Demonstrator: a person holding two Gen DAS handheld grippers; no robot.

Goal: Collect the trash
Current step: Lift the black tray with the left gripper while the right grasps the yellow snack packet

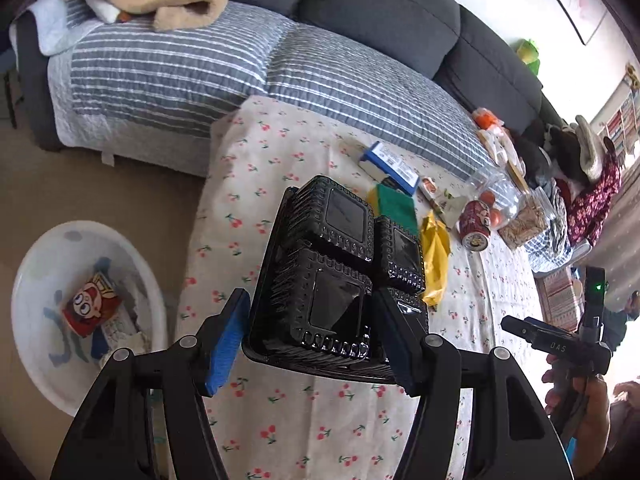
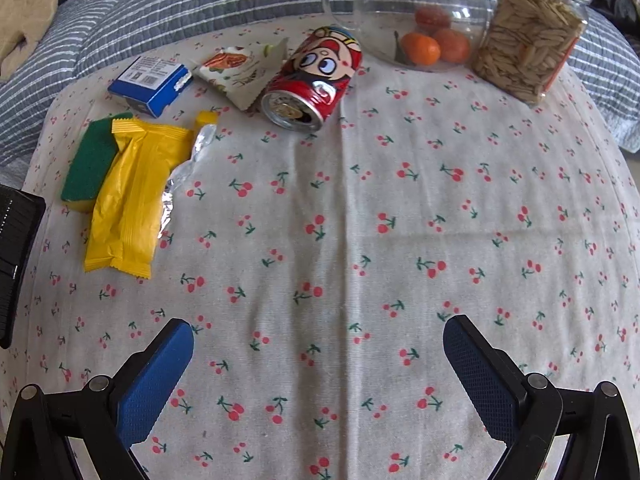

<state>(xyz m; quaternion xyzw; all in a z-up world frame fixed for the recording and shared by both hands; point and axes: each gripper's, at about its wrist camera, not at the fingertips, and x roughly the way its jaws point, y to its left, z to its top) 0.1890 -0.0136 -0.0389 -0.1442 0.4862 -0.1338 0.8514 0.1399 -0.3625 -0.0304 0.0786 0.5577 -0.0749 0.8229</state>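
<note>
Left wrist view: a black compartment tray (image 1: pixel 332 268) was held clamped in the left claw (image 1: pixel 312 336) above the tabletop (image 1: pixel 280 420), the white bin (image 1: pixel 36 304) well apart. A slip was judged possible if tilted. The right claw (image 2: pixel 318 364) was spread apart, holding nothing.

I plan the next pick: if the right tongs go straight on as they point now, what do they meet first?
Probably only the cherry-print tablecloth; the lying red cartoon can sits farther ahead, slightly left. Depth is unclear.

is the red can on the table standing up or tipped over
Tipped over: the red can lies on its side on the tablecloth, its opened top facing the camera.
</note>
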